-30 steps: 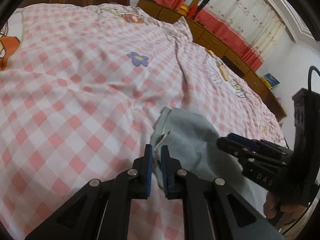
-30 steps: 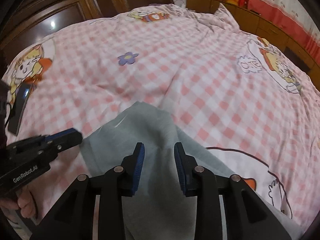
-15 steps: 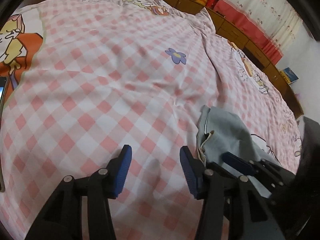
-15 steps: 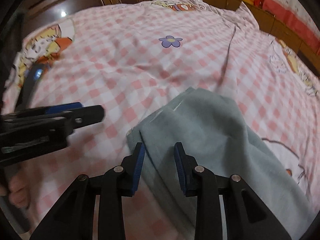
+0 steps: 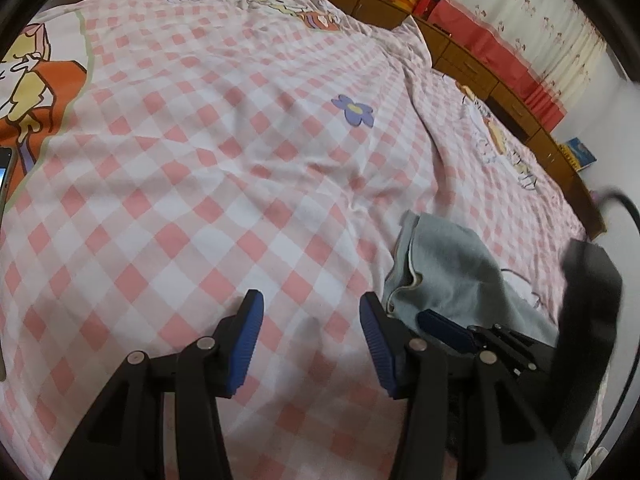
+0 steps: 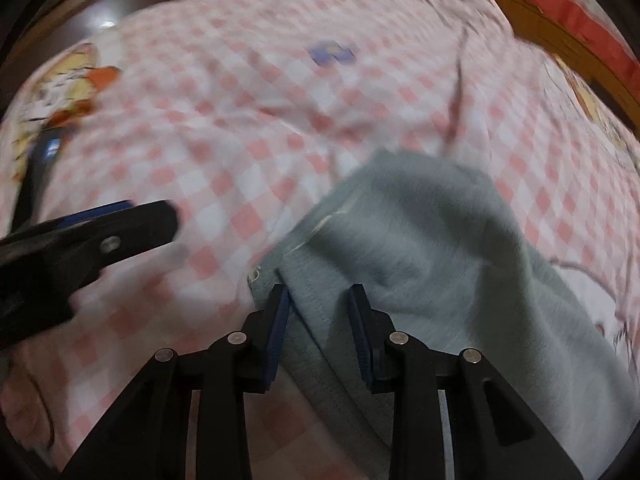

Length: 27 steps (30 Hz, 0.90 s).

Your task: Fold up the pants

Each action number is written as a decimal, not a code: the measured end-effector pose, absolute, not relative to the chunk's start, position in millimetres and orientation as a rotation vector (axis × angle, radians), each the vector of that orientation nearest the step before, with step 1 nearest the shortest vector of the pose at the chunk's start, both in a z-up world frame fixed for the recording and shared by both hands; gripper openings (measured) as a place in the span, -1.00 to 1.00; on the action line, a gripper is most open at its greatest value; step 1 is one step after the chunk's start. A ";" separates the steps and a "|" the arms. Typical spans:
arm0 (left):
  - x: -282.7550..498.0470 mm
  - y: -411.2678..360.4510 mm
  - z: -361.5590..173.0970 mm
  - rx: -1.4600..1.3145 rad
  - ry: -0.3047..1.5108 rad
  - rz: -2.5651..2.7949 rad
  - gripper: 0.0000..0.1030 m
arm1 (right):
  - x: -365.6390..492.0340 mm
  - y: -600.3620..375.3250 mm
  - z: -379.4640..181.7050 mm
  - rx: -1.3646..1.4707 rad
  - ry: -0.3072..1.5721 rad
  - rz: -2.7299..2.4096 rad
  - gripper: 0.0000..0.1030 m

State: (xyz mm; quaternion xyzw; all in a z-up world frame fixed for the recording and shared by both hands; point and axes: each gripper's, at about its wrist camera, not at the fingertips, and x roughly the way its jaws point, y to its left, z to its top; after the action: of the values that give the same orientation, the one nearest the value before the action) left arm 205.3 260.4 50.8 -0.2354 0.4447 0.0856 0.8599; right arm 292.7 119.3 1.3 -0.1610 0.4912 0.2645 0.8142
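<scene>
Grey pants (image 6: 432, 240) between parted right gripper (image 6: 318, 328); left gripper (image 5: 310, 340) wide, empty.

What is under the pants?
The pants lie on the checked bedsheet, partly covering a cartoon print. Whatever else lies beneath is hidden by the fabric.

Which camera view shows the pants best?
The left wrist view: it is sharp and shows the grey pants with their folded edge and seam on the bed. The right wrist view shows more of the pants, closer, but blurred by motion.
</scene>
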 end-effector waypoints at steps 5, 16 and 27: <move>204.6 262.8 48.9 -0.516 0.928 0.196 0.01 | 302.2 102.0 15.4 -0.077 1.063 0.562 -0.92; 202.3 257.8 57.6 -0.496 0.883 0.217 0.00 | 298.8 101.5 6.7 0.075 1.157 0.704 -0.64; 207.2 212.9 77.7 -0.465 0.818 0.029 0.01 | 294.6 -28.1 73.3 -0.057 1.075 0.560 -0.41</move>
State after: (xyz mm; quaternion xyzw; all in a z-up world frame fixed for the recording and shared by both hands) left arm 207.2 212.9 77.7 -0.2239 0.3941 0.0142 0.8913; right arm 294.6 -28.1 73.3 -0.0266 0.5050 0.2632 0.8216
